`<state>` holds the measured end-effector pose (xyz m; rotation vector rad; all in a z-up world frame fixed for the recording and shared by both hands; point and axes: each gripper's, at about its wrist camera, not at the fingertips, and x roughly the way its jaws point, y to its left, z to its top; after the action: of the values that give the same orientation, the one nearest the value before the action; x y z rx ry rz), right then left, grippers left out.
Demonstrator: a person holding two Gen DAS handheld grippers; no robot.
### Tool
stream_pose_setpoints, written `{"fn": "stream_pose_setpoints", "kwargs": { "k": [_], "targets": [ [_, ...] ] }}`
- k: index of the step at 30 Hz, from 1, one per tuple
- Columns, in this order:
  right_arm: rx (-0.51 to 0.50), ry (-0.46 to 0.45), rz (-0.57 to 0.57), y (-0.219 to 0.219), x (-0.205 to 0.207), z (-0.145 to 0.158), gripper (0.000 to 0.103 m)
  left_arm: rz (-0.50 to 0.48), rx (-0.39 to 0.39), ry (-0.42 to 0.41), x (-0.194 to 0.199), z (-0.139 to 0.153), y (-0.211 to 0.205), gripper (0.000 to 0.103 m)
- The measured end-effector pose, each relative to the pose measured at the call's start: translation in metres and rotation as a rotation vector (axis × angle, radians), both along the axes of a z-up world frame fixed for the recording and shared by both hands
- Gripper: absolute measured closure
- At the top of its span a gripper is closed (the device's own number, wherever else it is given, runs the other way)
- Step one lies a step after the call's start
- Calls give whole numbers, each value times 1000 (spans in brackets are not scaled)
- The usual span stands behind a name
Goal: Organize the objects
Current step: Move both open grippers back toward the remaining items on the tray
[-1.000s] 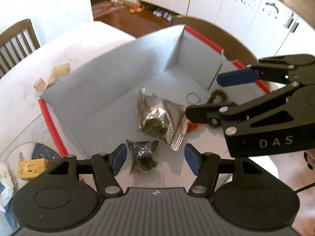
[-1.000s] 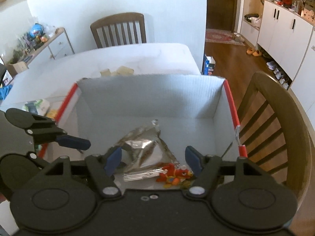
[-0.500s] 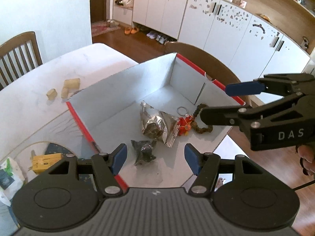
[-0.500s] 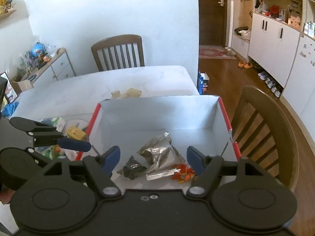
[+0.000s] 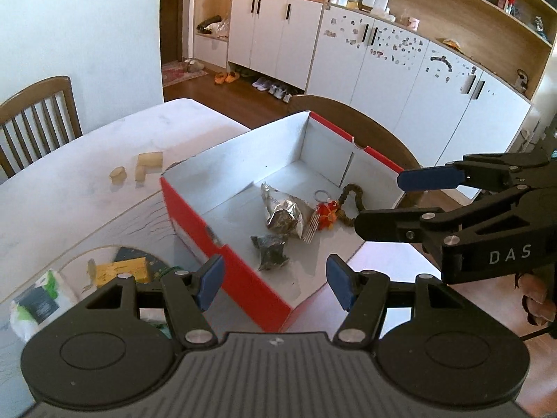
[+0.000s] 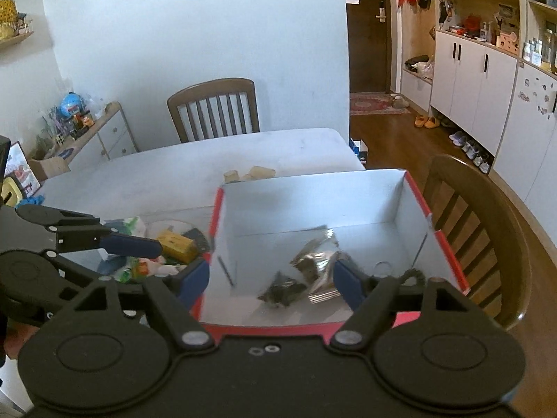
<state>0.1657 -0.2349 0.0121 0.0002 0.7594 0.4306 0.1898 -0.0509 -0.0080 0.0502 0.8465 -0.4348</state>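
Observation:
A red box (image 5: 240,278) with a white inside (image 6: 410,209) stands on the white table. In it lie a silver foil packet (image 5: 283,209), a small dark packet (image 5: 271,250), a red-orange toy (image 5: 327,210), a dark braided loop (image 5: 351,202) and a metal ring (image 5: 321,194). My left gripper (image 5: 275,284) is open and empty above the box's near wall. My right gripper (image 6: 271,280) is open and empty above the box's near edge; in the left wrist view it shows at the right (image 5: 390,198).
Left of the box lie a yellow carton (image 5: 122,270), a tissue pack (image 5: 38,304) and other clutter (image 6: 146,264). Pale wooden blocks (image 5: 149,162) sit further back on the table. Wooden chairs stand behind the table (image 6: 214,108) and beside the box (image 6: 487,223).
Both grippers have risen and pulled back from inside the box to above its near edges. Both stayed open and empty. The objects in the box have not moved.

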Motion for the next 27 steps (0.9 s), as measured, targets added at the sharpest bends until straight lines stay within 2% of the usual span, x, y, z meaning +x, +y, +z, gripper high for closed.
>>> {"fn": "stream_pose_setpoints", "kwargs": {
  "k": [3, 7, 11, 16, 18, 27],
  "targets": [
    [19, -8, -8, 9, -9, 1, 21, 6, 2, -24, -11, 3, 14, 29],
    [24, -18, -6, 22, -21, 2, 19, 20, -12, -34, -22, 7, 35, 28],
    [28, -31, 0, 39, -32, 3, 16, 62, -18, -49, -30, 9, 59, 23],
    [48, -26, 12, 60, -44, 0, 13, 116, -26, -70, -36, 10, 88, 23],
    [57, -24, 19, 70, -47, -1, 12, 132, -33, -77, -38, 10, 98, 17],
    [78, -38, 64, 107, -58, -3, 4, 186, -73, -80, -45, 6, 140, 16]
  ]
}}
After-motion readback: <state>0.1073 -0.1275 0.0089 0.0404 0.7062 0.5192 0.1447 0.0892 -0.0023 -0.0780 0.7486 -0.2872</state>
